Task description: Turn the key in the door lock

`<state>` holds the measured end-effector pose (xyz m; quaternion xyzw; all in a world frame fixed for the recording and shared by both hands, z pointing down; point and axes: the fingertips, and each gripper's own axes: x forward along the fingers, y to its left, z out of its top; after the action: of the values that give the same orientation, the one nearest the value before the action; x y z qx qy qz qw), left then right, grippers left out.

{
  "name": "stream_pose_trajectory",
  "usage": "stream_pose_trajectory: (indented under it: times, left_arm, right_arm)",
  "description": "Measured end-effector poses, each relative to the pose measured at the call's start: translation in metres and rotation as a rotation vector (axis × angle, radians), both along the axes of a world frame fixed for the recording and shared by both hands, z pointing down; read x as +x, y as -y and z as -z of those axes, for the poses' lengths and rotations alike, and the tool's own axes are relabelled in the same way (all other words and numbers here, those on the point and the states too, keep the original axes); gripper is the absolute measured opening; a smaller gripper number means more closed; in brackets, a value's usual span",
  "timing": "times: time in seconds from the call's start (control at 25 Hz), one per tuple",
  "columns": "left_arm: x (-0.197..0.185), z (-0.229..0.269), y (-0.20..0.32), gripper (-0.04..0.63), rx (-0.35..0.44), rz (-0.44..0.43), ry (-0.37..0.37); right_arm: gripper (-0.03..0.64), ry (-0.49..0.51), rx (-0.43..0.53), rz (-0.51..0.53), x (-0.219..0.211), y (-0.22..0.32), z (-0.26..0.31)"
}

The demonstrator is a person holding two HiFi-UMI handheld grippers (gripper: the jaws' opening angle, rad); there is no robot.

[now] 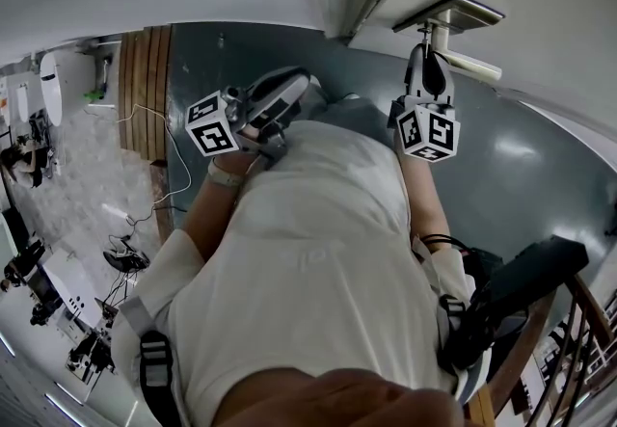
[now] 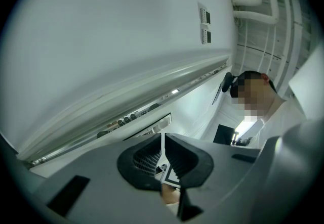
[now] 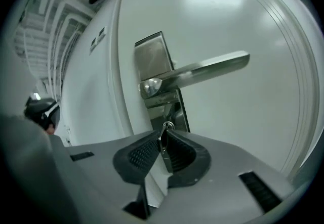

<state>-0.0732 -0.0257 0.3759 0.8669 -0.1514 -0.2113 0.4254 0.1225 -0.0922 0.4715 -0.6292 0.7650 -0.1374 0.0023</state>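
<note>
We see the right claw [image 3: 162,136] closed on the key [image 3: 163,143]. Its two black rubber pads [image 3: 139,154], ribbed on their inner faces, pinch the thin flat metal edge-on. A small shiny loop of the key shows just past the tips. Straight ahead of the tips, touching the key's far end, is the lock [image 3: 174,112], set low in a tall, narrow plate [image 3: 151,58] of brushed steel. Just above the claw a rounded, polished boss joins the plate to the lever [image 3: 212,69], a flat satin-metal bar that runs off to the claw's right. Plate and lever are mounted on the door [image 3: 243,132], which is smooth, white and faintly glossy. The claw's own body is matt grey plastic with rectangular slots.

The left claw [image 2: 163,140] is well apart from the lock, held by the person's chest. Its matching ribbed pads are drawn together to a hairline slit with nothing between them. Beyond its tips lie a pale, smooth wall and a long rounded ledge.
</note>
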Motion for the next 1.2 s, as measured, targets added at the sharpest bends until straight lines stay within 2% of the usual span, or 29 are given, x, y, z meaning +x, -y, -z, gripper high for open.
stream_pose_trajectory:
  times: [0.36,0.52,0.72,0.96,1.2]
  left_arm:
    - [-0.001,0.000,0.000,0.011,-0.003,0.004,0.014]
    - [-0.001,-0.001,0.000,0.011,-0.003,0.007,0.014]
    - [-0.002,-0.001,0.001,0.011,-0.004,0.010,0.009]
    - [-0.003,-0.001,0.002,0.011,-0.003,0.018,0.005]
    - [-0.003,-0.003,0.003,0.011,-0.005,0.024,0.004]
  right_arm:
    - [0.057,0.433,-0.040,-0.011,0.005,0.001,0.001]
    - [0.057,0.590,-0.066,-0.018,0.005,0.002,-0.001]
    - [0.057,0.712,-0.086,-0.030,0.005,0.002,-0.001]
    - [0.058,0.752,-0.109,-0.035,0.009,0.002,-0.001]
    - [0.058,0.957,-0.165,-0.095,0.011,-0.002,-0.011]
